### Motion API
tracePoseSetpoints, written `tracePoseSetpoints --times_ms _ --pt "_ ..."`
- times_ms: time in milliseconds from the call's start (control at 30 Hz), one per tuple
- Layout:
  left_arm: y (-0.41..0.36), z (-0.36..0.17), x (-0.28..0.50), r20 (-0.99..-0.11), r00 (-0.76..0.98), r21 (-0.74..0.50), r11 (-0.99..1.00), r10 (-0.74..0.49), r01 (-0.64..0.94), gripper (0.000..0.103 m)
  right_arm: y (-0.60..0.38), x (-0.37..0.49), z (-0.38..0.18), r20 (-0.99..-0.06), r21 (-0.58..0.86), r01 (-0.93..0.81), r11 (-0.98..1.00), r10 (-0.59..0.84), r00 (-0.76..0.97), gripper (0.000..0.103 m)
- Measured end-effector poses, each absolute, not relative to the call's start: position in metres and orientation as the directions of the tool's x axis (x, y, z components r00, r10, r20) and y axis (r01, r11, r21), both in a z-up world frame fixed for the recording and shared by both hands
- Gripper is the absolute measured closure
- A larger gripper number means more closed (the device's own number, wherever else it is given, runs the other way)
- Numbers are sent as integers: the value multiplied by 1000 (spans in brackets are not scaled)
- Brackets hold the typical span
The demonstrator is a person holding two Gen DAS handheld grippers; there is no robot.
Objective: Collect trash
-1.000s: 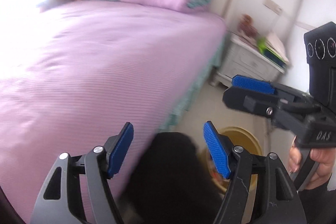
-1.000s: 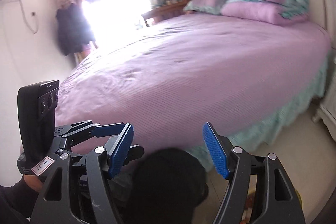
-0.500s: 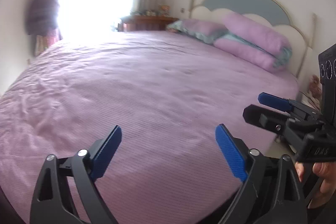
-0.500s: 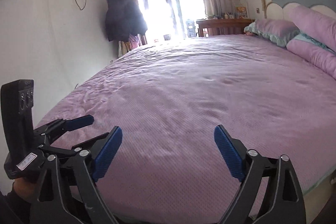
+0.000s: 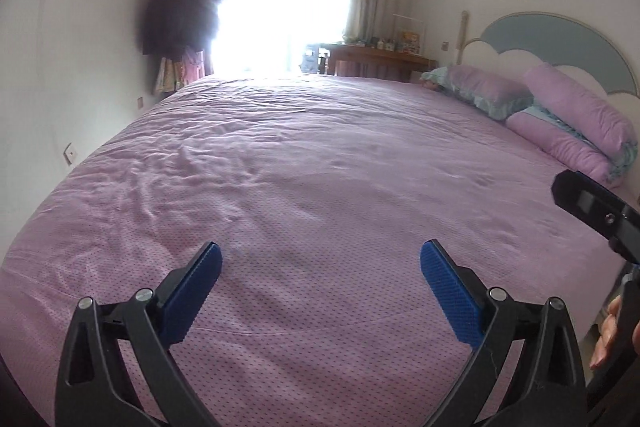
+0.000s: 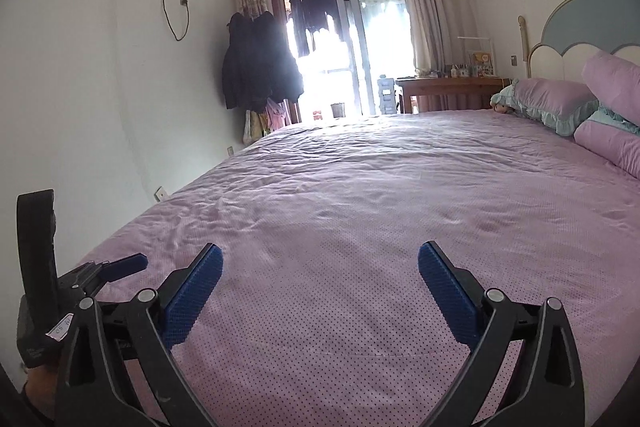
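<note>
No piece of trash and no bin shows in either view at this moment. My left gripper hangs over the near part of a wide bed with a pink dotted cover; its blue pads stand far apart, the jaws are opening, and nothing is between them. My right gripper hovers over the same bed, jaws opening too, with only the cover behind the gap. Each gripper shows in the other's view: the right one at the right edge, the left one at lower left.
Pink pillows lie against a blue and white headboard on the right. Dark coats hang on the far wall beside a bright glass door. A wooden desk with small items stands behind the bed. A hand shows at lower right.
Both views swung up and leftward from the bedside floor onto the bed. The black object and the yellow bin seen below the fingers have left the view. Both pairs of jaws widened.
</note>
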State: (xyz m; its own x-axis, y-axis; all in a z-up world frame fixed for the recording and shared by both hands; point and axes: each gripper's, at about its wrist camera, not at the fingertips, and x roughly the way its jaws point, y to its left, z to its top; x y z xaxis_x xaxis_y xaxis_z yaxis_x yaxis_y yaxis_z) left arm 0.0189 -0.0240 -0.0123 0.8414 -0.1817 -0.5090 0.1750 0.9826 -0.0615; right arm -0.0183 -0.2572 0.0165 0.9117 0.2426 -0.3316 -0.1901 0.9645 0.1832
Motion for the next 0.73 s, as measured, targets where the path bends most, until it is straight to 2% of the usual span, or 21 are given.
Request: tracePoseSetpoints --times_ms 100,233,367,600,733 --pt "-16 -14 29 -504 858 -22 994 -100 104 4 -259 -9 9 -349 203 -190 960 252 902 8" --pt "-9 -15 40 -499 861 -32 995 -96 92 4 -261 3 -2 -381 222 -183 958 258 888 8" --pt "-9 -16 50 -491 871 -6 1000 -29 30 4 -261 10 -12 -408 207 -171 963 243 880 8" --pt "2 -21 90 -565 822 -78 997 -67 27 4 -270 25 -20 -430 195 -138 971 211 878 8" --pt "6 -23 114 -568 820 -97 995 -74 23 4 -277 42 -21 -440 178 -130 975 197 876 8"
